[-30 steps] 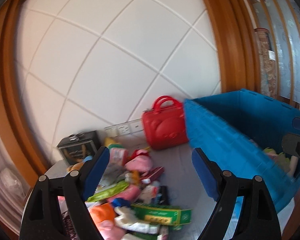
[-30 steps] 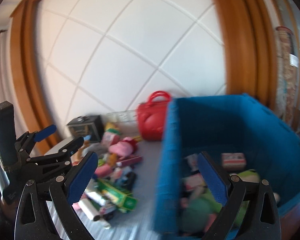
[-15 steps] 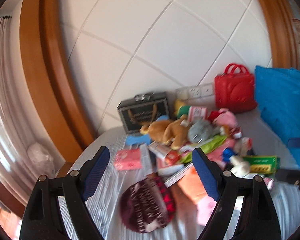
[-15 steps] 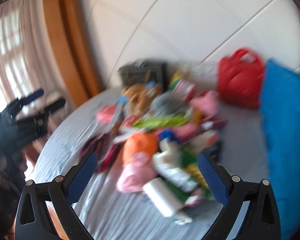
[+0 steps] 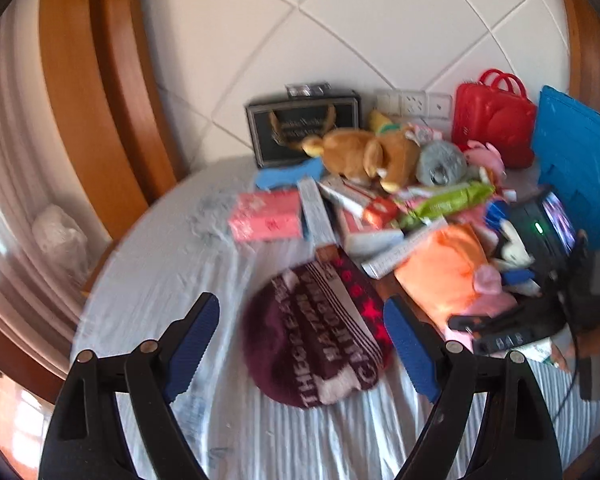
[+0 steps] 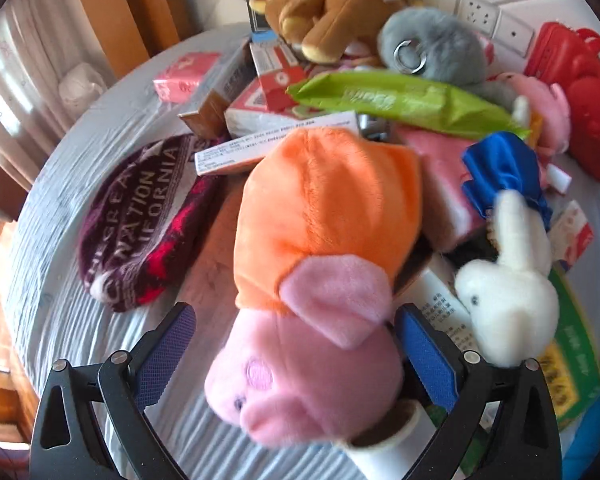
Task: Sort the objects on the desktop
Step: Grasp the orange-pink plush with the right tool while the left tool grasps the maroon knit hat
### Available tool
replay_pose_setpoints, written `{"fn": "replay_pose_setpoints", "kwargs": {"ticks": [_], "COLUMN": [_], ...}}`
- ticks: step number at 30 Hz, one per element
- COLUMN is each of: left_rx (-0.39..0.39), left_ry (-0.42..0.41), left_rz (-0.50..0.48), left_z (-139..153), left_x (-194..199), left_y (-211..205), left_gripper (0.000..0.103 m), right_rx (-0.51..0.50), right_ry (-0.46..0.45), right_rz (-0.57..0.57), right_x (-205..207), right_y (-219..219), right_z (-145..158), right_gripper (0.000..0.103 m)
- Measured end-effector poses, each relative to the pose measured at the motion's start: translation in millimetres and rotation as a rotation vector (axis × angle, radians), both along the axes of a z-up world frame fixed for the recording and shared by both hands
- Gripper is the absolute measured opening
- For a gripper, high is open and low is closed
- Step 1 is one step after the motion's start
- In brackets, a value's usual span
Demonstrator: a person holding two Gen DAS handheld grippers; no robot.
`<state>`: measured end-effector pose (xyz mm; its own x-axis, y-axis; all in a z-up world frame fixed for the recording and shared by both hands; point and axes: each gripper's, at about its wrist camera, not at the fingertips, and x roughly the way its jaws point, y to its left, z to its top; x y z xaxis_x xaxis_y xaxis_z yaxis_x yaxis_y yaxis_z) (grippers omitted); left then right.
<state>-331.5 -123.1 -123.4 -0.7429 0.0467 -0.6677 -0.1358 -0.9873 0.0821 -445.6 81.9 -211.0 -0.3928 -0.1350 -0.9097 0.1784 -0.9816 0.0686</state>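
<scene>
My right gripper (image 6: 294,354) hangs jaws apart over the pink pig plush (image 6: 308,320) atop the pile. Looks soft, light, squashy; I'd pinch its head. Left gripper (image 5: 300,344) is spread, empty, above the knit hat (image 5: 320,336).

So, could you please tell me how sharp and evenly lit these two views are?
Left wrist view: the maroon beanie is smeared by motion blur, the fisheye bends the wall tiles, and daylight washes out the left edge. Right wrist view: the pink pig plush is soft.

Pink pig plush (image 6: 300,360) between open hand-held gripper (image 6: 296,344) pads
</scene>
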Motion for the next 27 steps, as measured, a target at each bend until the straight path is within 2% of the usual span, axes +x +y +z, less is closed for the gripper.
{"fn": "replay_pose_setpoints", "kwargs": {"ticks": [3,5,7,10,14,18,21,22,24,25,26,27], "left_rx": [-0.015,-0.037,-0.082,-0.103,-0.148,-0.075,-0.096,-0.099,-0.078,-0.067,-0.058,-0.048], "left_ry": [-0.083,-0.154,-0.197,-0.253,-0.244,-0.249,-0.241,-0.242,-0.240,-0.244,-0.249,-0.250], "left_rz": [-0.084,-0.189,-0.246,-0.302,-0.278,-0.251,-0.259,-0.268,-0.293,-0.293,-0.292,-0.296], "left_z": [-37,-66,-88,-113,-130,-134,-139,-139,-138,-136,-134,-131], "left_x": [-8,-15,-23,-36,-50,-61,-63,-62,-62,-61,-60,-57], "left_y": [6,16,27,36,36,21,27,30,35,36,36,36], "left_gripper": [0.085,0.084,0.084,0.084,0.084,0.084,0.081,0.077,0.051,0.046,0.034,0.026], "right_rx": [0.017,0.035,0.040,0.037,0.045,0.065,0.110,0.134,0.194,0.254,0.296,0.270], "right_ry": [-0.025,-0.043,-0.056,-0.066,-0.066,-0.056,-0.046,-0.044,-0.045,-0.042,-0.037,-0.017], "right_rz": [0.010,0.012,-0.002,-0.007,-0.010,-0.021,-0.030,-0.030,-0.016,0.007,0.020,0.018], "right_x": [-11,-17,-20,-20,-16,-19,-18,-18,-18,-18,-18,-16], "right_y": [-6,-9,-8,-3,-1,-3,-7,-9,-14,-18,-19,-15], "right_z": [-9,-14,-17,-17,-16,-16,-21,-23,-30,-38,-43,-40], "right_gripper": [0.101,0.103,0.103,0.103,0.103,0.103,0.103,0.103,0.100,0.082,0.075,0.073]}}
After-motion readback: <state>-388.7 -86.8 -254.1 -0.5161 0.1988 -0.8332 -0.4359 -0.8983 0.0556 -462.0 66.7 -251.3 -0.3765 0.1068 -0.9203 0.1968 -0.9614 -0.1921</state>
